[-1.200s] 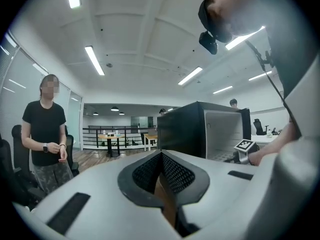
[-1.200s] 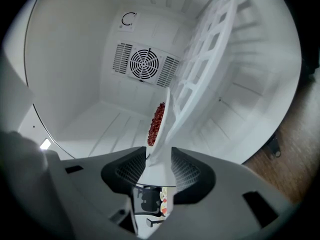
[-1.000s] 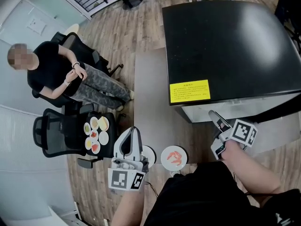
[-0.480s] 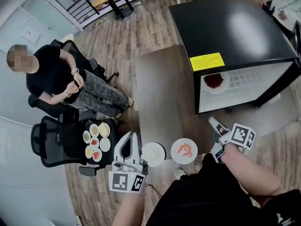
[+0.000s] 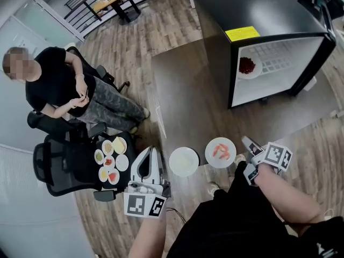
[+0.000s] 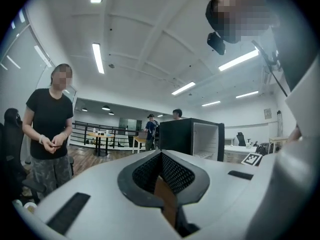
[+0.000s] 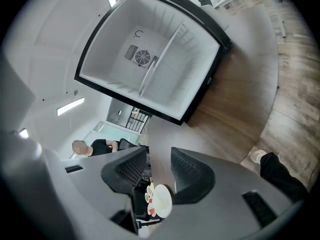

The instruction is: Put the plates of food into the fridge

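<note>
Head view gives me the open fridge (image 5: 258,15) at top right, black on the outside and white inside, with a yellow label (image 5: 242,34) on its top. One plate of dark red food (image 5: 247,66) already sits on a shelf at the left of the compartment. The fridge stands at the far end of a grey surface (image 5: 183,101).

Two more plates lie at the near end, close together but not touching. The plate of orange-pink food (image 5: 220,152) is on the right. The pale plate (image 5: 184,161) is on the left, and I cannot make out what it holds.

My right gripper (image 5: 246,158) is just beside the orange-pink plate. In the right gripper view its fingers stand moderately apart and grip nothing. A white plate (image 7: 161,200) shows through the gap lower down, clear of both pads, and I cannot tell which plate it is.

My left gripper (image 5: 151,152) hangs just left of the pale plate. In the left gripper view its black pads (image 6: 172,171) meet at the tips, so the fingers are closed on nothing.

Further left, an office chair (image 5: 59,165) carries a cluster of small dishes (image 5: 109,160). A person in a black shirt (image 5: 59,90) sits beyond it.
</note>
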The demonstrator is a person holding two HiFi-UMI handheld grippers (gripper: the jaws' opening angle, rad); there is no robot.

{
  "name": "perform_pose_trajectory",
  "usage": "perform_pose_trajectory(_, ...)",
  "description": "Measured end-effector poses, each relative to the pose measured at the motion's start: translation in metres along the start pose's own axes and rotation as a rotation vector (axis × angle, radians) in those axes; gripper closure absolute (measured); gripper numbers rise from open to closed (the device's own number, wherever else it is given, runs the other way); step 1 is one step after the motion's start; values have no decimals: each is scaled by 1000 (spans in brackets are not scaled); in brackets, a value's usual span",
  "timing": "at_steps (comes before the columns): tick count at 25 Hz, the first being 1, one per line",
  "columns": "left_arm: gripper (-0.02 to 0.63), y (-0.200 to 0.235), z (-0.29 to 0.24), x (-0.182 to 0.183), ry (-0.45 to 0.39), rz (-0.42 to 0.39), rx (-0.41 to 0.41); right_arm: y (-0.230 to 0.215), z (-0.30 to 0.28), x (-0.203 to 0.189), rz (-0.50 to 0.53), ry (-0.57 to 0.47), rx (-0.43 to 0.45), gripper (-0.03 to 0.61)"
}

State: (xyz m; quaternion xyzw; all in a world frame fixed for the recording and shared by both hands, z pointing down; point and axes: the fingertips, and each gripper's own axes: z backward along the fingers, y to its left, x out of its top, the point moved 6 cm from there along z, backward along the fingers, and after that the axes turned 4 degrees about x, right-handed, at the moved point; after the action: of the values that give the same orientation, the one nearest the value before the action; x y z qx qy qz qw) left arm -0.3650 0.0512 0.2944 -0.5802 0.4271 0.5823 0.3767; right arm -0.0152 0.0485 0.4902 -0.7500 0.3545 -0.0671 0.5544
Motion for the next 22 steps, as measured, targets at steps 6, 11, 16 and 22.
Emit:
perform_pose_trajectory(6,611,17,26,-11,30,3,-8,-28,10,-47,-72,-32,-24,419)
perform_pose_trajectory(11,611,16,41,-27,64,-9,-32,-47,13,-72,-39,-34,-15,419)
perform_pose_trajectory(16,611,8,55,-48,99,-13,-50,-73,14,-101,-67,-17,-28,419)
perform_pose_trajectory(22,611,16,60,-59,135,-28,-26,-100,11,-128,-102,-7,-28,419)
